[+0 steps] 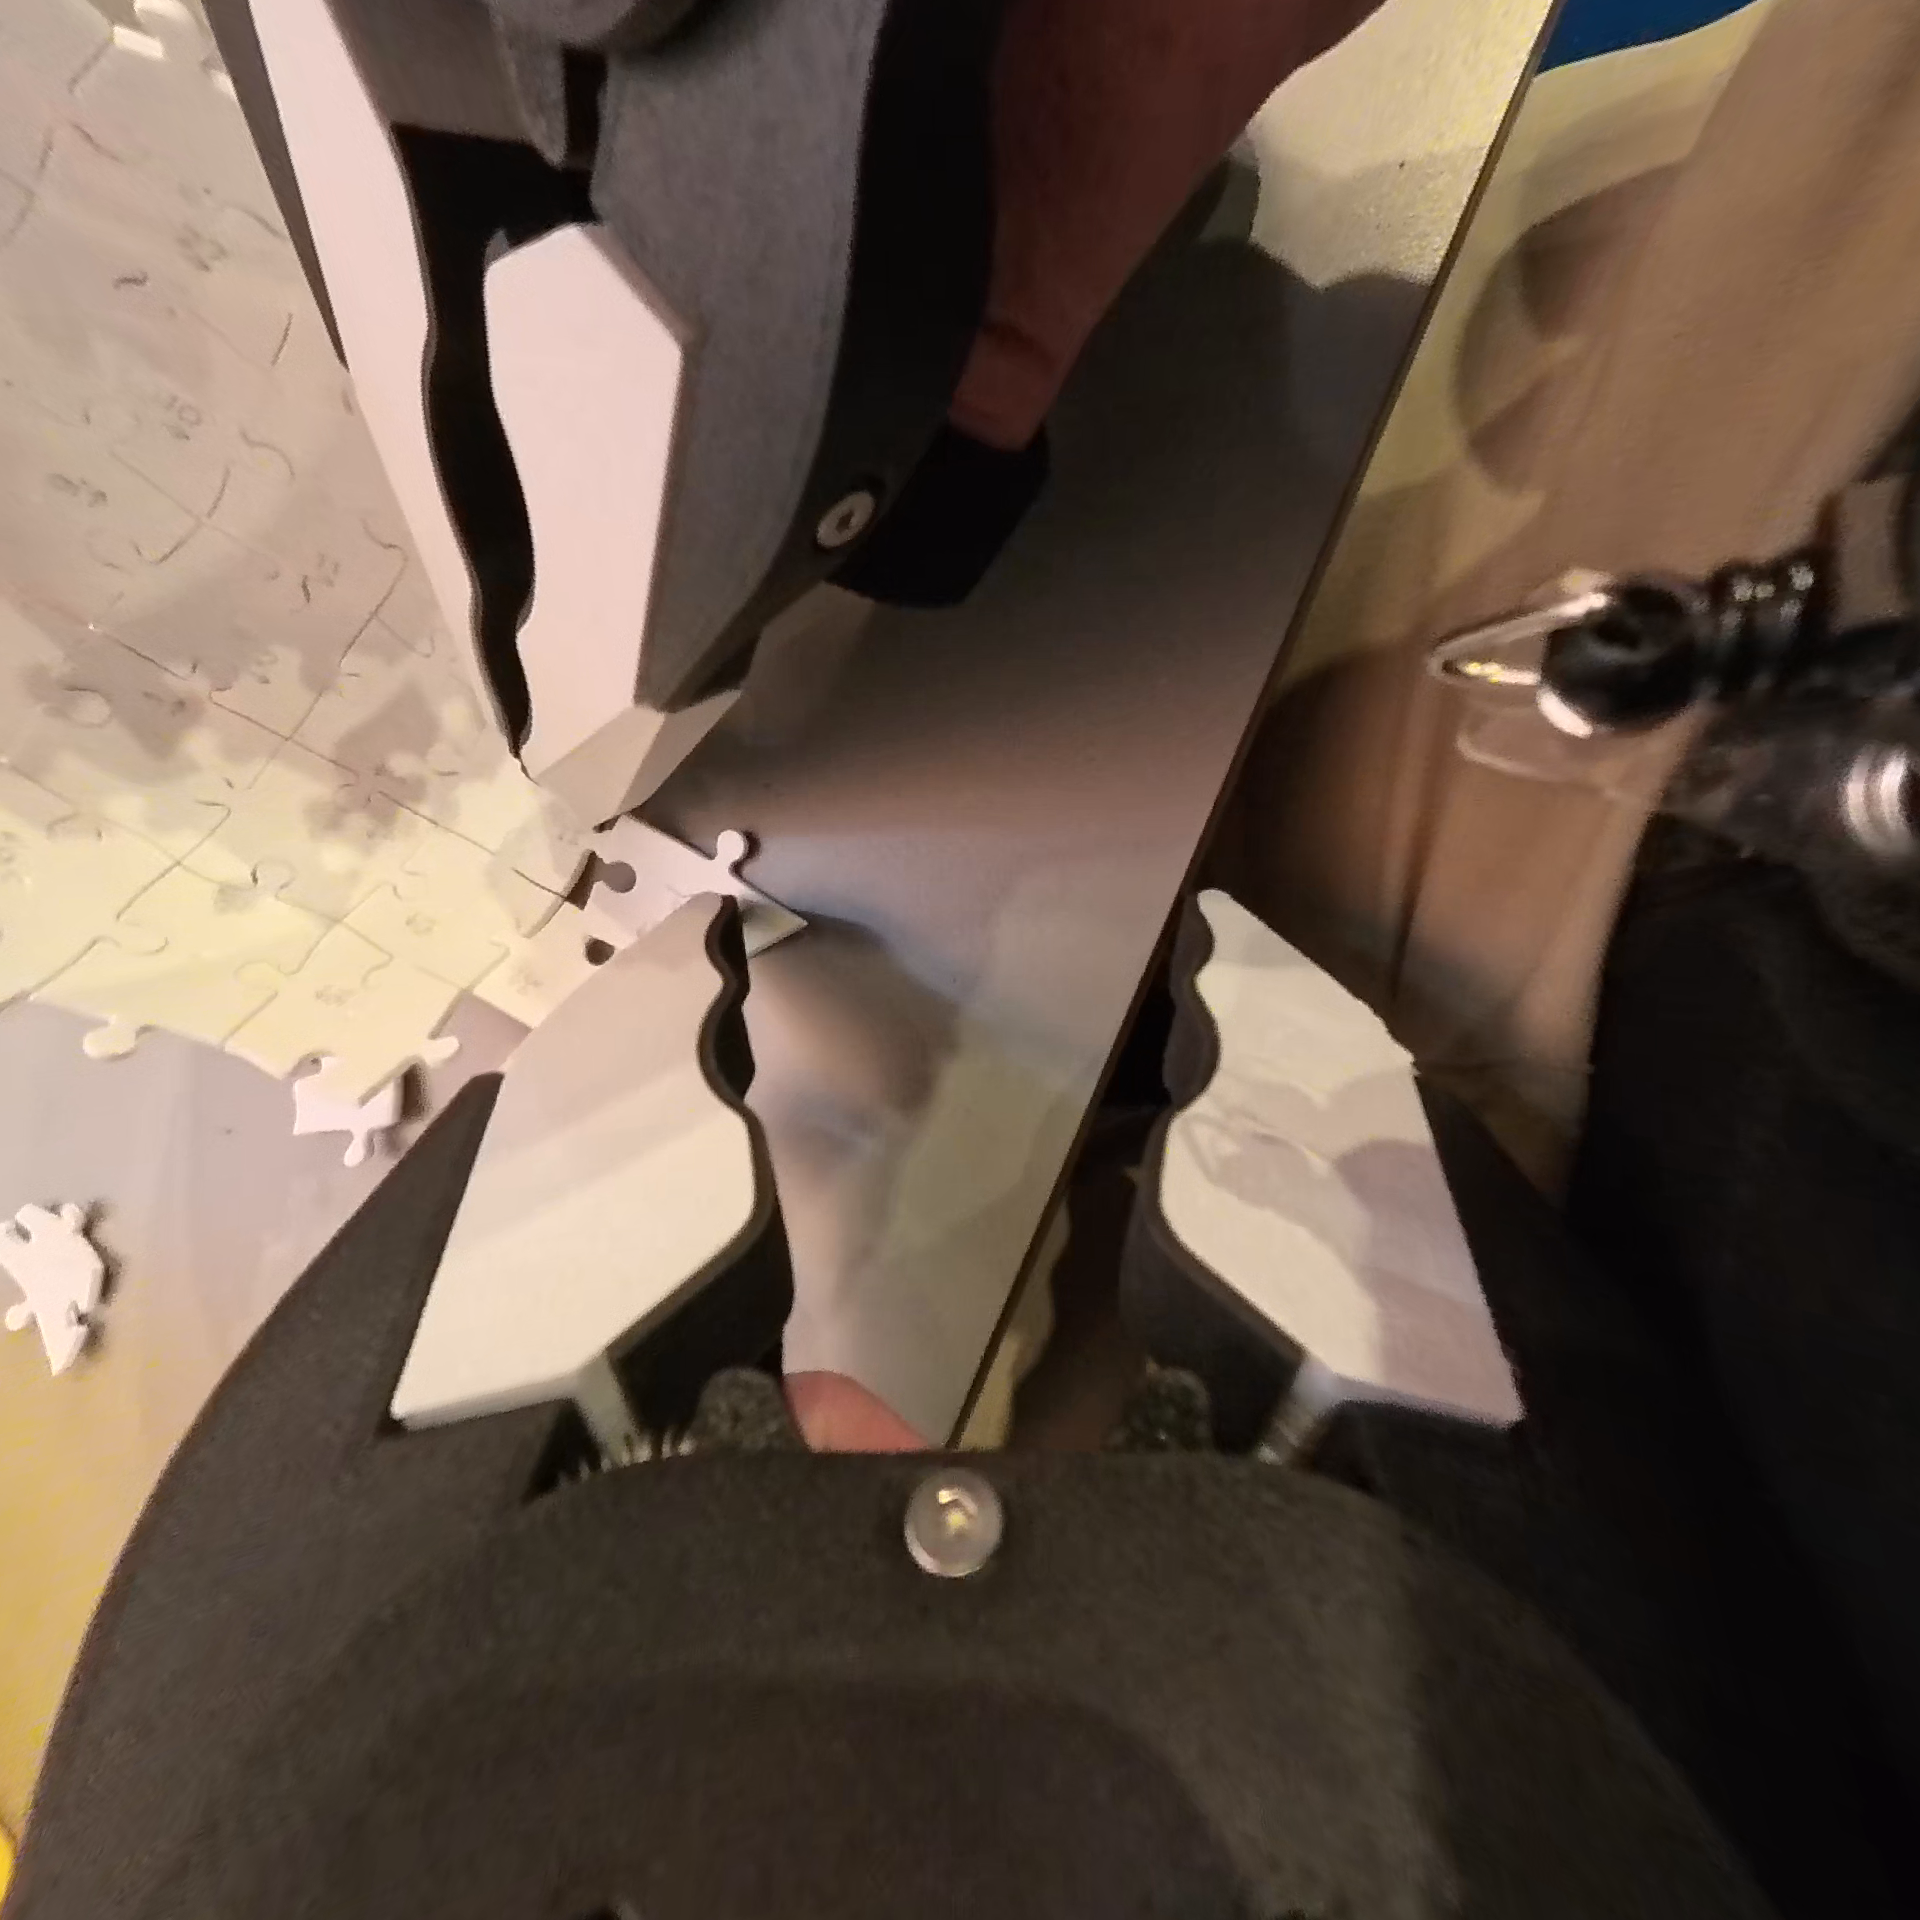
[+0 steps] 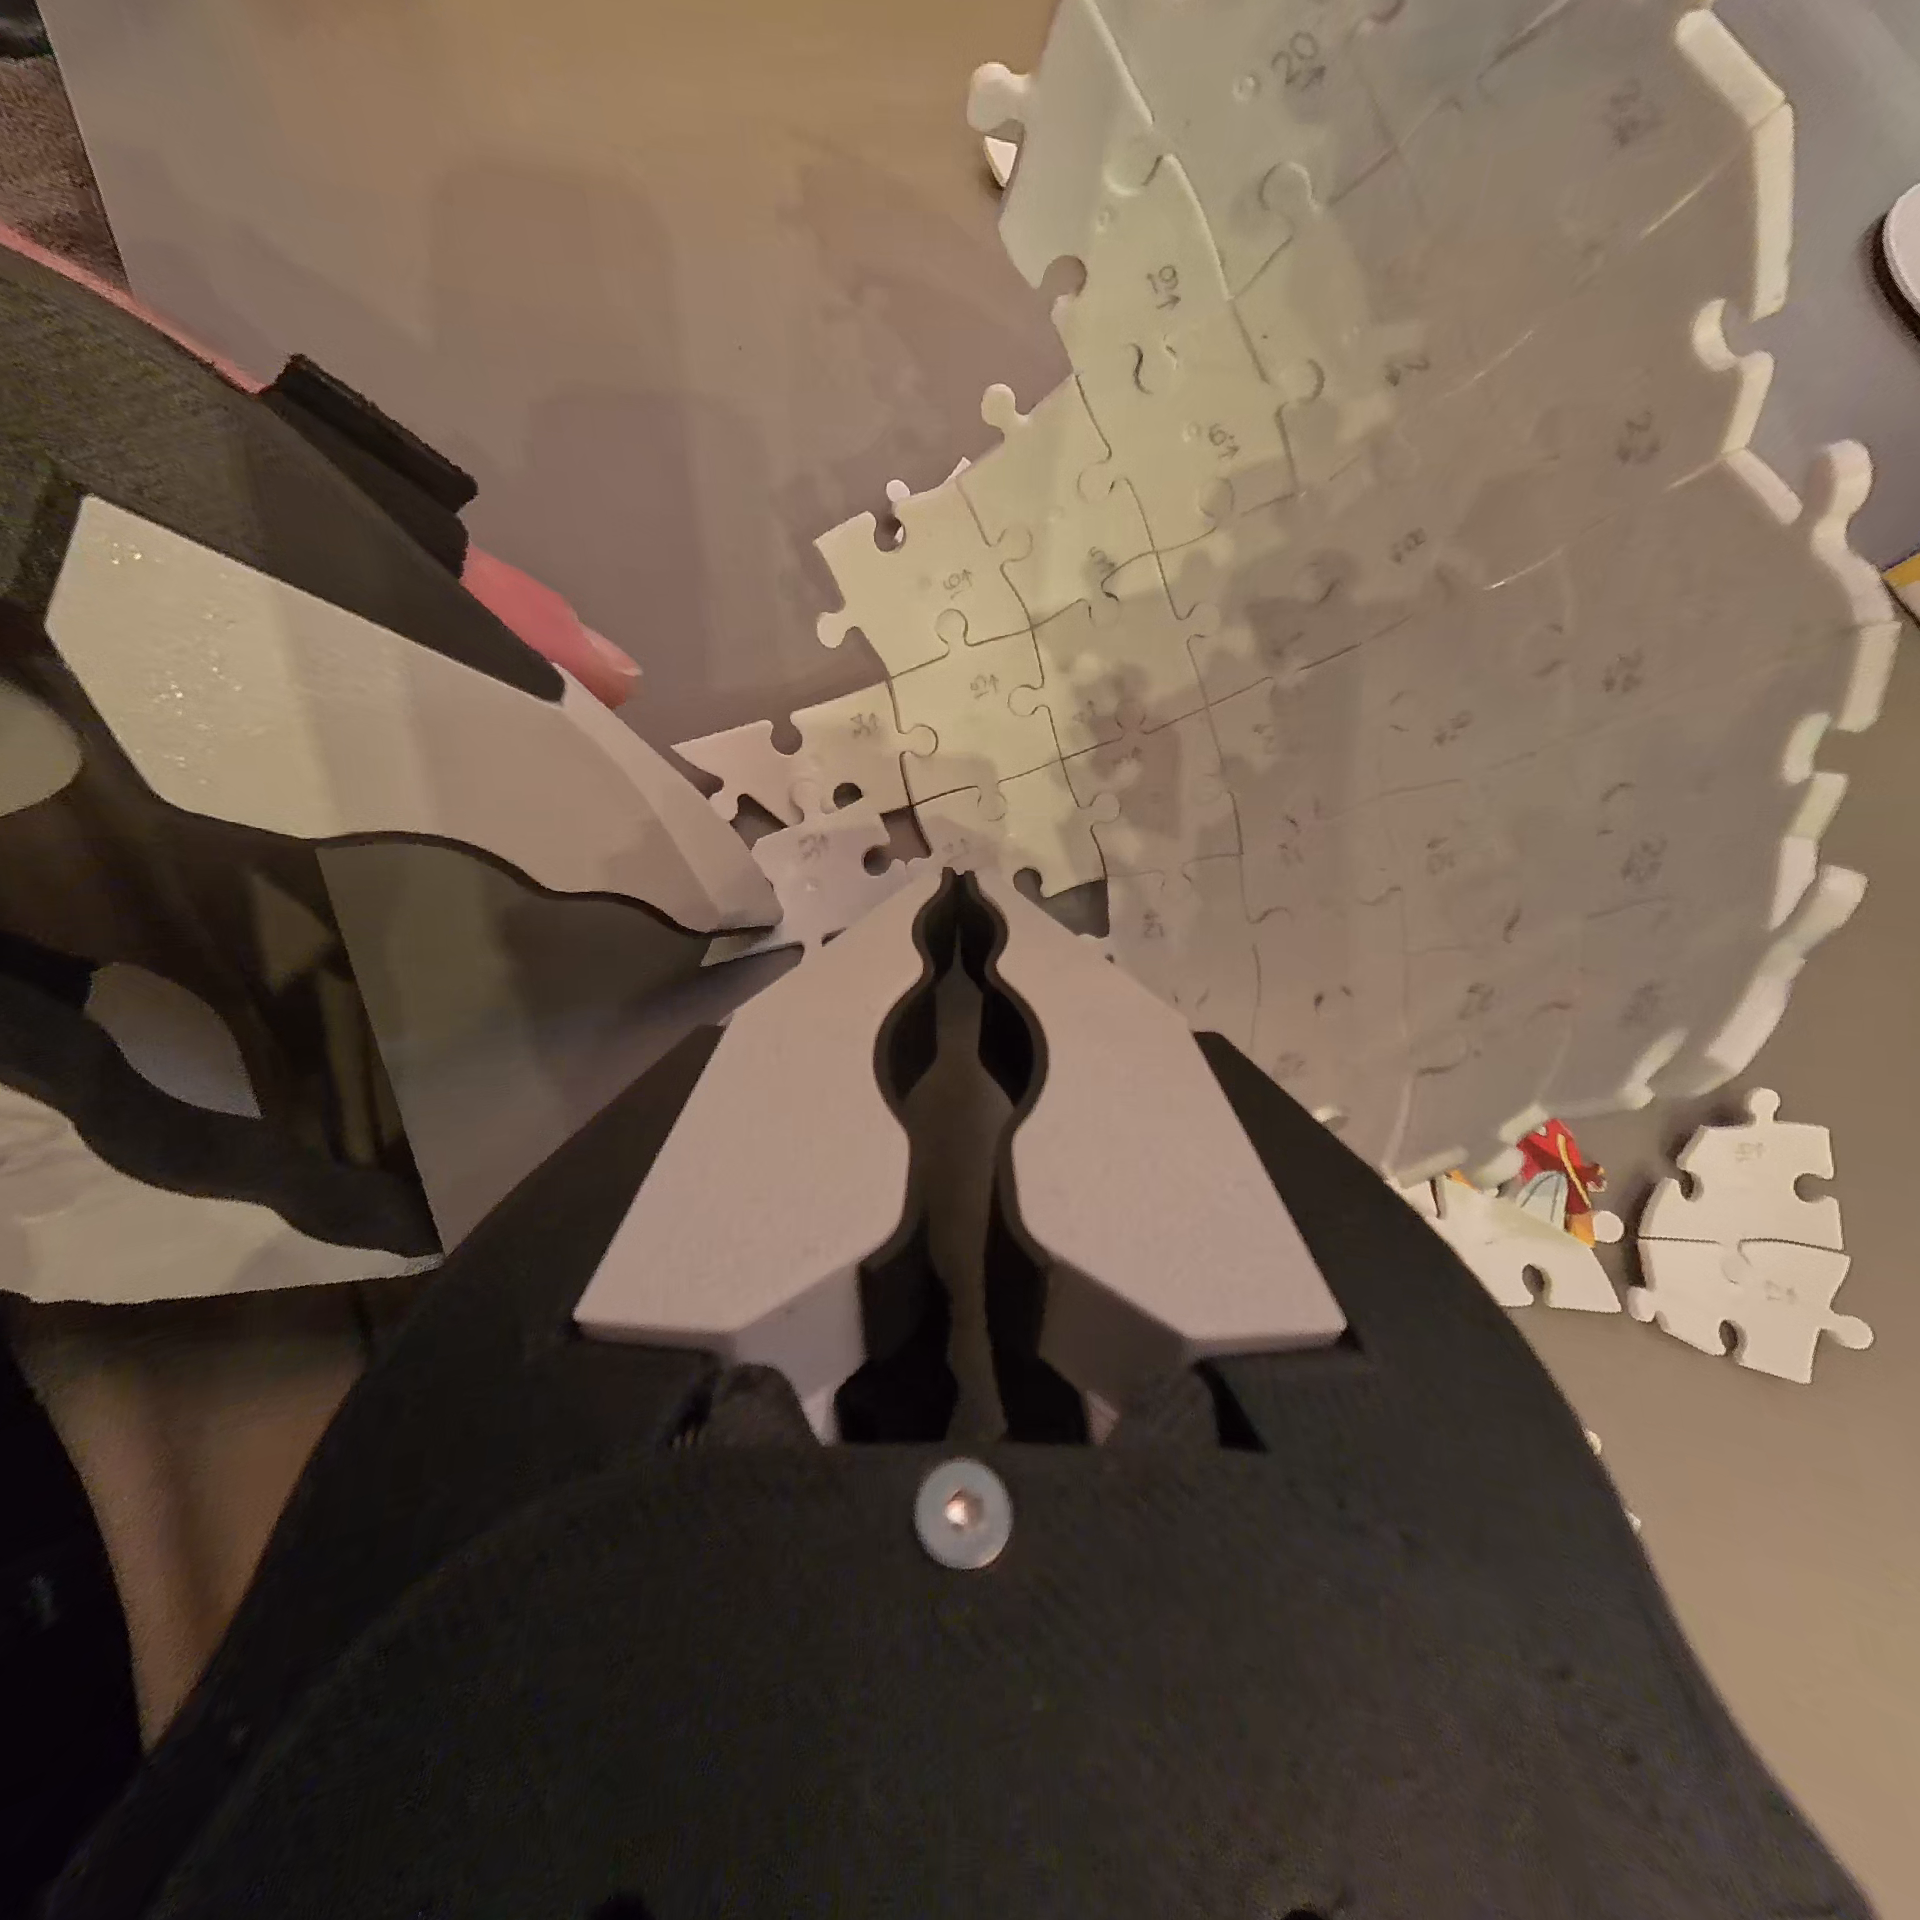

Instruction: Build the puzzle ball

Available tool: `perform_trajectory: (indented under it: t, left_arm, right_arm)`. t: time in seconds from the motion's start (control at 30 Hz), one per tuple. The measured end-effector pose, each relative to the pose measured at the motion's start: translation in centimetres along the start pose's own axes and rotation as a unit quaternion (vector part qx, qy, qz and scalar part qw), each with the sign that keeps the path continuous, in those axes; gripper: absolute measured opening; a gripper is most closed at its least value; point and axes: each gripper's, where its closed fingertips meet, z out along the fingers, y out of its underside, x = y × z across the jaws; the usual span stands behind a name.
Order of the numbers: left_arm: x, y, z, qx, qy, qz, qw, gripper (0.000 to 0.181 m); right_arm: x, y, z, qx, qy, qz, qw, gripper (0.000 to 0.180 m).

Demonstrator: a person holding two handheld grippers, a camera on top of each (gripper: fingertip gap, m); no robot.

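A half-built puzzle ball shell (image 2: 1455,623) of pale, numbered, curved pieces lies inside-up on the grey table; it also shows in the left wrist view (image 1: 260,727). A loose white piece (image 1: 675,873) lies against the shell's near rim, also seen in the right wrist view (image 2: 821,852). My right gripper (image 2: 961,883) is shut, its tips at that rim; I cannot tell whether they pinch anything. It enters the left wrist view from above (image 1: 530,758). My left gripper (image 1: 961,909) is wide open and straddles the table's edge, one fingertip (image 1: 717,925) beside the loose piece.
Loose pieces lie on the table (image 1: 343,1101) (image 1: 52,1278), and two joined ones (image 2: 1745,1247) and a colour-printed one (image 2: 1548,1174) beside the shell. The table's edge (image 1: 1299,623) runs between the left fingers. A white round object (image 2: 1907,260) sits at far right.
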Motion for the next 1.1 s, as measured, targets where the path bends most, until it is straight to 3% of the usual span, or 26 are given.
perform_trajectory:
  t: [0.7, 1.1]
  left_arm:
    - [-0.38, 0.35, -0.08, 0.001, 0.046, 0.074, 0.996, 0.078]
    - [-0.6, 0.46, 0.04, 0.014, 0.052, 0.059, 0.997, 0.084]
  right_arm:
    - [0.05, -0.02, 0.08, 0.003, -0.004, 0.009, 1.0, 0.0]
    - [0.01, -0.06, 0.04, 0.003, -0.01, 0.02, 1.0, 0.0]
